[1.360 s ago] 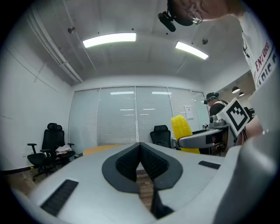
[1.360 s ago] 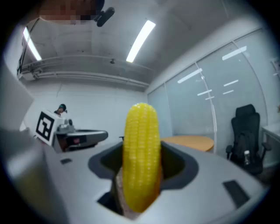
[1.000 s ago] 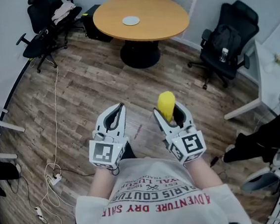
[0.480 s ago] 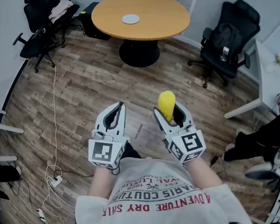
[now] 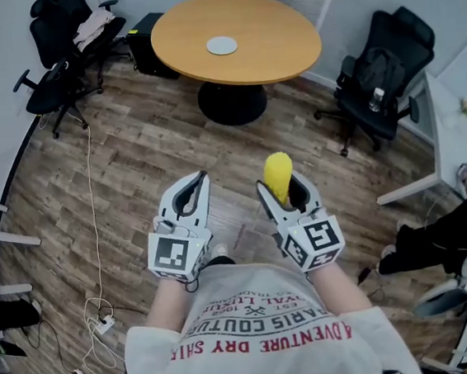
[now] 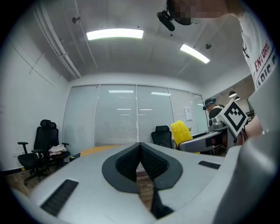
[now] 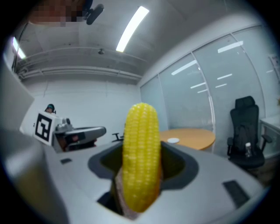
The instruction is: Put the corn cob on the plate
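A yellow corn cob (image 5: 278, 175) (image 7: 140, 157) stands upright in my right gripper (image 5: 277, 191), whose jaws are shut on its lower part. The cob also shows from the side in the left gripper view (image 6: 181, 131). My left gripper (image 5: 193, 190) is held level beside it, jaws closed together with nothing between them (image 6: 140, 159). A small white plate (image 5: 221, 45) (image 7: 173, 140) lies on the round wooden table (image 5: 268, 45) far ahead, well beyond both grippers.
Black office chairs stand at the far left (image 5: 56, 76) and at the right (image 5: 384, 79). A white desk edge (image 5: 448, 139) runs along the right. Cables and a power strip (image 5: 103, 324) lie on the wood floor at left.
The view has shifted a little toward the table; the floor and power strip slid down and left in the frame. Both grippers keep the same pose, corn still held.
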A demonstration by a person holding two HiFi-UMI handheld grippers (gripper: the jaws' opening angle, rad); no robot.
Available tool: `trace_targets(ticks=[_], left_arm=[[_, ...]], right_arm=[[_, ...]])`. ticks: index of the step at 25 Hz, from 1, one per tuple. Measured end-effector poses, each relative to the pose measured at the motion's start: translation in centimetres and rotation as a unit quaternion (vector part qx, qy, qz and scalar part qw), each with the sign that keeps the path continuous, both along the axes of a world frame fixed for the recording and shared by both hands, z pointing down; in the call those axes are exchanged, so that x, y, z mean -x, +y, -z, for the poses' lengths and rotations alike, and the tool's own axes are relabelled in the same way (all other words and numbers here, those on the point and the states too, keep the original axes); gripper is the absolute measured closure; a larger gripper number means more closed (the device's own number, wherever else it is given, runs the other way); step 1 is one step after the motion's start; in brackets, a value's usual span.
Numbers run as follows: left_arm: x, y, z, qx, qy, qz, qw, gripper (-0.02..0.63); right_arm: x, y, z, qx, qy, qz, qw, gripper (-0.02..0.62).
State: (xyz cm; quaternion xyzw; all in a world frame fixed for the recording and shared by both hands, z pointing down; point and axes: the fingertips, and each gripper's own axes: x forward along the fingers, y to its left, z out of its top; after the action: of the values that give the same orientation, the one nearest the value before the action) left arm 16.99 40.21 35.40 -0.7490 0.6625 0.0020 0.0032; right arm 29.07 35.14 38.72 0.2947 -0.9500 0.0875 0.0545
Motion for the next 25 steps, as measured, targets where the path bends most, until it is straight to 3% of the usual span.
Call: trace_targets(ticks=[14,25], left_arm=[[10.4,-6.7,-0.5,0.012,-0.012,-0.024,0.9996,0.574],[13.2,-13.9,-2.1,0.030,-0.011,0.011,0.9994,0.574]], right_arm=[[9.6,-6.5,0.9,0.009,-0.028,-0.024,0.999,0.330],[13.4,-14.6,-0.6,0.021,-0.036,0.013,0.999,0.331]])
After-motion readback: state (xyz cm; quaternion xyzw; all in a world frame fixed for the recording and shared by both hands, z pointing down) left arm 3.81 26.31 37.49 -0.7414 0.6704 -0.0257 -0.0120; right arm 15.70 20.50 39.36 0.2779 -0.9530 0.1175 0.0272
